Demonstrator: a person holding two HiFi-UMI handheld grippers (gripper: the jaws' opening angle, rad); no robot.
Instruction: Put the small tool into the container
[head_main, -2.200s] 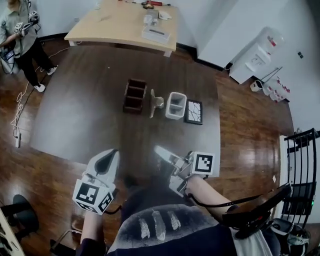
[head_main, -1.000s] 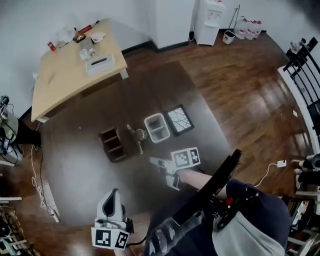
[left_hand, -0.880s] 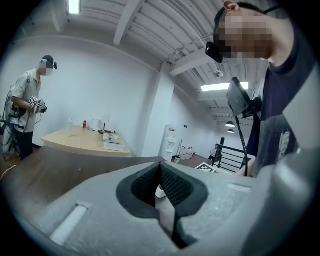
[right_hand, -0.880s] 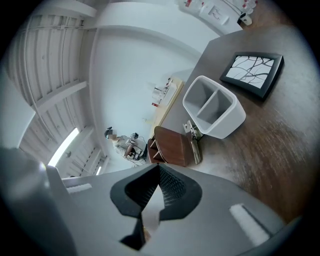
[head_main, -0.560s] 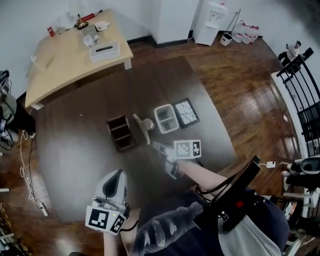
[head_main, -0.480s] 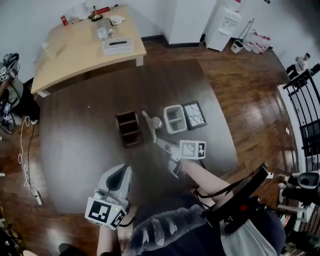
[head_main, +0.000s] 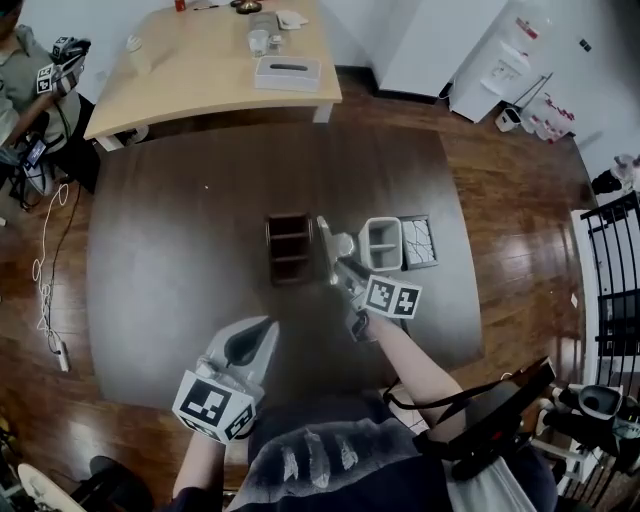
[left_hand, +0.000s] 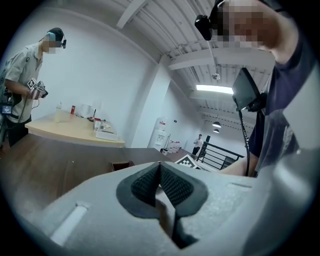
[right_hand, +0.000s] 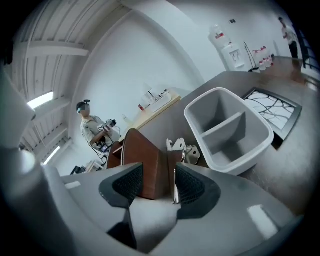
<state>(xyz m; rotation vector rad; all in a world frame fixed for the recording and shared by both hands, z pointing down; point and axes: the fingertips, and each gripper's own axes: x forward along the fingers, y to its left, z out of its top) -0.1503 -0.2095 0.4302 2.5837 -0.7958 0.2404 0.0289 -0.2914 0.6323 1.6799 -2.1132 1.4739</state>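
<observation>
The small silvery tool (head_main: 335, 245) lies on the dark table (head_main: 180, 230) between a brown wooden box (head_main: 290, 248) and the grey two-compartment container (head_main: 380, 243). My right gripper (head_main: 342, 270) reaches its near end. In the right gripper view the gripper (right_hand: 159, 186) is open and its jaws have just been opening. The tool (right_hand: 186, 150) has its thin handle running in between them, close to the right-hand pad. Beyond the jaws are the brown box (right_hand: 142, 162) and the container (right_hand: 230, 132). My left gripper (head_main: 255, 335) hovers near the table's front edge, shut (left_hand: 161, 185) and empty.
A black framed tile (head_main: 418, 241) lies right of the container. A tan table (head_main: 215, 70) with a tissue box stands at the back. A person (head_main: 25, 75) with grippers stands far left. A black railing (head_main: 615, 260) is at the right.
My right gripper has moved forward and down to the tool beside the brown box. The left gripper has come a little forward. The head view has swung round.
</observation>
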